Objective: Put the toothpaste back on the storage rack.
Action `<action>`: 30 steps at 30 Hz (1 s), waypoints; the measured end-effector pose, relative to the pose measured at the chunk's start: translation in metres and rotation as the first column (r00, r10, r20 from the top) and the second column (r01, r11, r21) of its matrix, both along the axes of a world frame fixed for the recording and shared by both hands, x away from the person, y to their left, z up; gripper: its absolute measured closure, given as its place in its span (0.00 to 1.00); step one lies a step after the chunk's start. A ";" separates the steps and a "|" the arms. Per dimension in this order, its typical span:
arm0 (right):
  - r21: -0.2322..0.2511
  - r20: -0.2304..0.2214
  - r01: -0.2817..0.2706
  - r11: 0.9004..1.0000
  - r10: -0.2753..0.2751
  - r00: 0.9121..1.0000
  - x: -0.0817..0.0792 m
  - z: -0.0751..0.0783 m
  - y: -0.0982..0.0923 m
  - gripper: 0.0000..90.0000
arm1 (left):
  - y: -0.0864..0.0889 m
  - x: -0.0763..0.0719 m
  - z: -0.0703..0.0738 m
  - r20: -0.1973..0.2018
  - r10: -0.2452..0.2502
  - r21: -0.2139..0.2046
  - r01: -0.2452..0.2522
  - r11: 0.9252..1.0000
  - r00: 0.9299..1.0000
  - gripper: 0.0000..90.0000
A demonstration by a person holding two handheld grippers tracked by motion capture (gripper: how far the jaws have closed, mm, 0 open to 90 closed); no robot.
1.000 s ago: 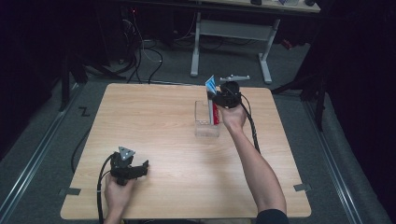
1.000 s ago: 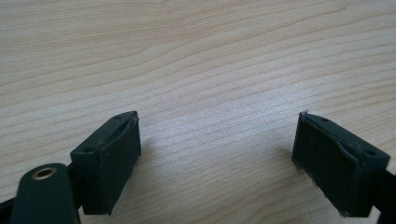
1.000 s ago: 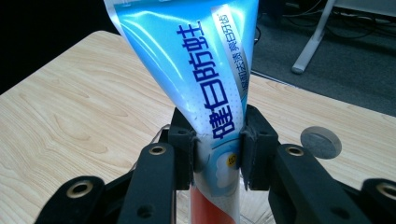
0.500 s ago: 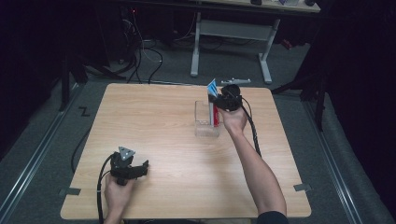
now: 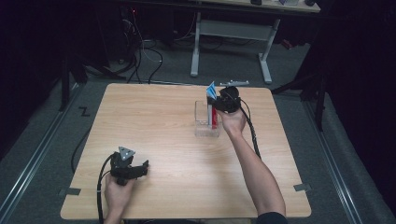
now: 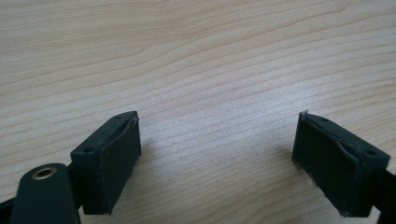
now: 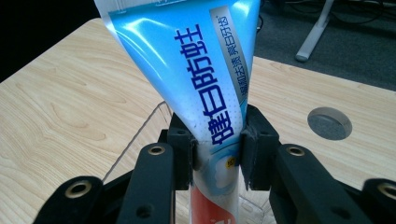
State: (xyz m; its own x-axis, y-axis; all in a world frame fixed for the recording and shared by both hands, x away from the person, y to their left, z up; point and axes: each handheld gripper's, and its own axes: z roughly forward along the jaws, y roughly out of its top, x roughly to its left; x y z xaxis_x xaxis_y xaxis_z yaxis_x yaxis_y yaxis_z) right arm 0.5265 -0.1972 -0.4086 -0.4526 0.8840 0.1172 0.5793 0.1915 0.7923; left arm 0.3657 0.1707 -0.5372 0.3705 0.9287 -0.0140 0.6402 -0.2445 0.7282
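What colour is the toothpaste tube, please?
Light blue and white, red lower down: toothpaste tube, right gripper view.

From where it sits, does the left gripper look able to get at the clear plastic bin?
Probably yes: the left gripper stands open, nothing lies on the wooden table between it and the clear plastic bin, though the right gripper crowds its far side.

The light wooden tabletop (image 5: 159, 130) lies bare across its whole left half and along the near edge, so a hand could pass there freely. The only thing standing on it is a clear plastic rectangular container (image 5: 202, 122), right of centre toward the far edge, with an upright blue, white and red toothpaste tube (image 5: 212, 108) rising from it. The right gripper (image 5: 219, 101), clamped on that tube, and its forearm (image 5: 252, 168) block the right half diagonally. The left gripper (image 5: 138, 169) sits low at the near left, jaws apart over bare wood.
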 end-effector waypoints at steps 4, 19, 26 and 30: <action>0.001 -0.008 0.004 1.000 -0.004 1.000 -0.001 -0.003 -0.001 0.77 | 0.000 0.000 0.000 0.000 0.000 0.000 0.000 1.000 1.000 0.17; 0.008 -0.027 0.005 1.000 -0.005 1.000 -0.002 -0.010 -0.005 0.77 | 0.000 0.000 0.000 0.000 0.000 0.001 0.000 1.000 1.000 0.17; 0.009 -0.024 0.001 1.000 -0.001 1.000 -0.002 -0.011 -0.005 0.76 | 0.000 0.000 0.000 0.000 0.000 0.001 0.000 1.000 1.000 0.17; 0.011 -0.025 0.002 1.000 -0.002 1.000 -0.003 -0.010 -0.005 0.76 | 0.000 0.000 0.000 0.000 0.000 0.001 0.000 1.000 1.000 0.17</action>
